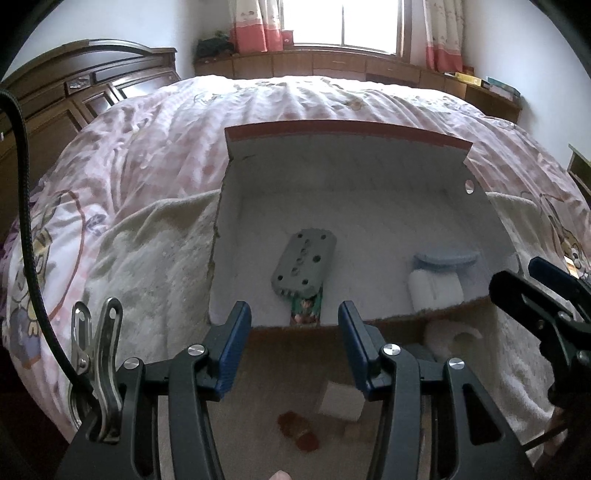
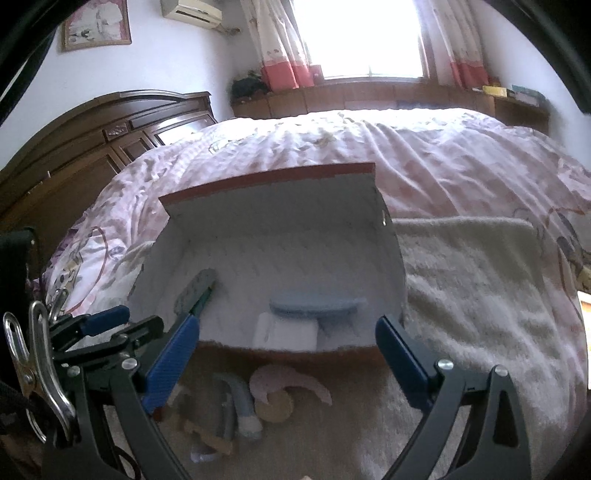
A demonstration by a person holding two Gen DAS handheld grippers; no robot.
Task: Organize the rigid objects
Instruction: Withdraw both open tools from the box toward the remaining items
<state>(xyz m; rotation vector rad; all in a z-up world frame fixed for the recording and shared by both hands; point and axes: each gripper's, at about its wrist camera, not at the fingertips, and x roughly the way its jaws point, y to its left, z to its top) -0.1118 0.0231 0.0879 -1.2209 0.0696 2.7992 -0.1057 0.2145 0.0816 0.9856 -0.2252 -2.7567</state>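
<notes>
A wide bed fills the room, spread with a pink patterned quilt. A cream fleece blanket lies over its near end. To the left stands a dark wooden headboard. At the far side a bright window is hung with pale curtains banded in coral, above a low wooden cabinet. High on the left wall hang a framed picture and an air conditioner.

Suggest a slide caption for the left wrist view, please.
Open left gripper faces white box holding grey block.
</notes>
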